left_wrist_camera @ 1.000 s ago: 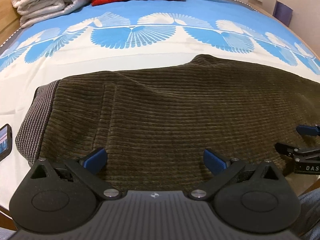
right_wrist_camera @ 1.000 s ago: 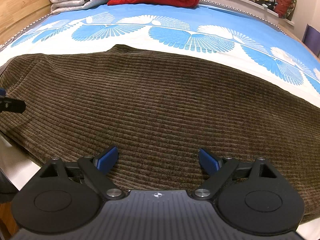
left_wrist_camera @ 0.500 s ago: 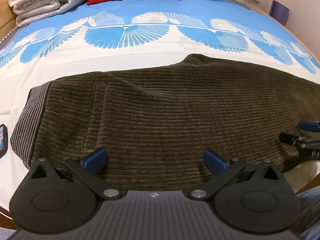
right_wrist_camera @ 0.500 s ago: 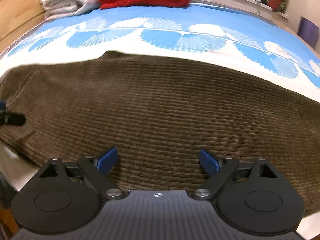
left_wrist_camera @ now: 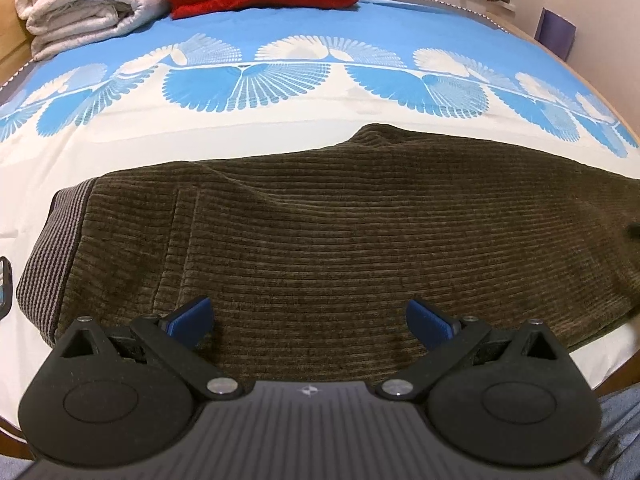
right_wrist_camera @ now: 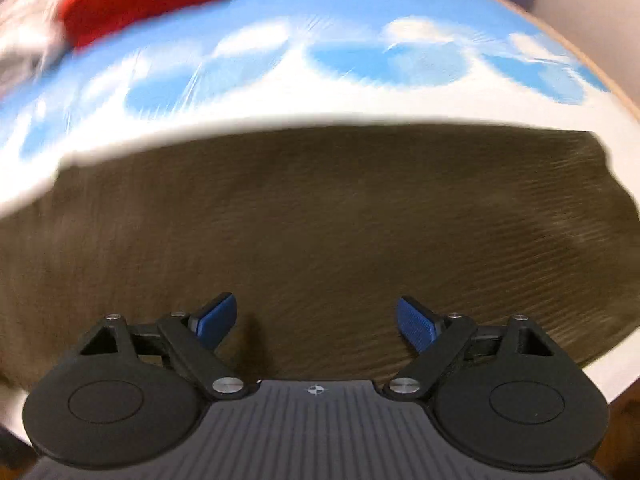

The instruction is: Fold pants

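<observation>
We are seeing the right gripper (right_wrist_camera: 316, 322), tongs spread, sweeping along the pants (right_wrist_camera: 340, 220) vs. earlier, frame blurring; left gripper (left_wrist_camera: 310, 318) is gaping too, unmoved.

left gripper (left_wrist_camera: 308, 316): matte black body, ribbed grey centre plate with small compass-like mark, two round side discs, silver pivot screws, blue textured fingertips (left_wrist_camera: 192, 314) | right gripper (right_wrist_camera: 316, 316): same build, blue pads (right_wrist_camera: 416, 322), silver screws | clothing: blue denim at lower right corner, left wrist view
</observation>
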`<state>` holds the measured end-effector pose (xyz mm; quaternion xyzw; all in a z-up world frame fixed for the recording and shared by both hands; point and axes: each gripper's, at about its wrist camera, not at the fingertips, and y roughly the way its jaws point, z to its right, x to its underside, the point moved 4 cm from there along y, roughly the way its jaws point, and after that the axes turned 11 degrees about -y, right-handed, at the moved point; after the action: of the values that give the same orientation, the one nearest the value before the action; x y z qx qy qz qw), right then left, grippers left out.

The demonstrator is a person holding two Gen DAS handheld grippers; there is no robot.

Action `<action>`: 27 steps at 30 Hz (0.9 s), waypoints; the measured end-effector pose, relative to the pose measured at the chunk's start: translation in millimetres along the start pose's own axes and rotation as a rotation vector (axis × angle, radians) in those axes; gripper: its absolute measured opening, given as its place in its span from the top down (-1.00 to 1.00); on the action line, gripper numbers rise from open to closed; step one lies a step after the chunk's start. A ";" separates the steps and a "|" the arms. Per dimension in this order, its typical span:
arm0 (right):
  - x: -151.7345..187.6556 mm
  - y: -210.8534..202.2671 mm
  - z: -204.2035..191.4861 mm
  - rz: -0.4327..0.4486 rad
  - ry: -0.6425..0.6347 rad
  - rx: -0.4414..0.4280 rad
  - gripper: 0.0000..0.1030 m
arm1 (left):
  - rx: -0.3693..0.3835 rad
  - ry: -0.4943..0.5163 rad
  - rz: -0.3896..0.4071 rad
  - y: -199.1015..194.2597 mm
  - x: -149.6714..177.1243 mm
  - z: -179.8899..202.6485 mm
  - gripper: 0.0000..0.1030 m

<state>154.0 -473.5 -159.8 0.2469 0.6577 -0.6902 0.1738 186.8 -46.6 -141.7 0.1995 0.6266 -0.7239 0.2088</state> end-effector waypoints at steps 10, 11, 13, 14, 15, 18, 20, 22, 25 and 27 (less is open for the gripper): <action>58.8 -102.0 235.7 0.425 0.681 0.264 -0.72 | -0.035 -0.085 0.033 4.5 -14.6 -6.2 -0.99; 73.5 -102.1 253.7 0.438 0.751 0.257 -0.73 | -0.031 -0.094 0.028 6.3 -16.2 -5.6 -0.99; 96.0 -95.6 281.0 0.432 0.833 0.233 -0.73 | -0.035 -0.096 0.026 10.5 -18.4 -2.6 -0.99; 105.3 -90.6 290.3 0.426 0.859 0.229 -0.73 | -0.043 -0.093 0.030 12.9 -20.2 -0.7 -0.99; 113.4 -84.9 297.6 0.424 0.880 0.223 -0.73 | -0.052 -0.090 0.034 15.0 -22.0 1.3 -0.99; 131.8 -67.0 308.0 0.437 0.941 0.169 -0.73 | -0.080 -0.080 0.035 23.1 -24.5 6.5 -0.99; 140.3 -54.8 301.6 0.436 0.973 0.120 -0.73 | -0.092 -0.073 0.026 29.1 -24.6 9.4 -0.99; 142.6 -39.1 300.5 0.435 0.984 0.084 -0.72 | -0.101 -0.065 0.018 34.2 -25.0 11.5 -0.99; 139.1 -26.9 301.8 0.481 0.964 0.076 -0.73 | -0.113 -0.055 0.017 38.7 -24.9 12.8 -0.99; 137.4 -24.4 302.2 0.504 0.957 0.067 -0.75 | -0.121 -0.057 0.014 42.0 -25.4 12.2 -0.99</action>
<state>-6.0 -760.3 -214.1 0.6890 0.5614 -0.4583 0.0070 230.7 -62.7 -160.6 0.1703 0.6615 -0.6887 0.2431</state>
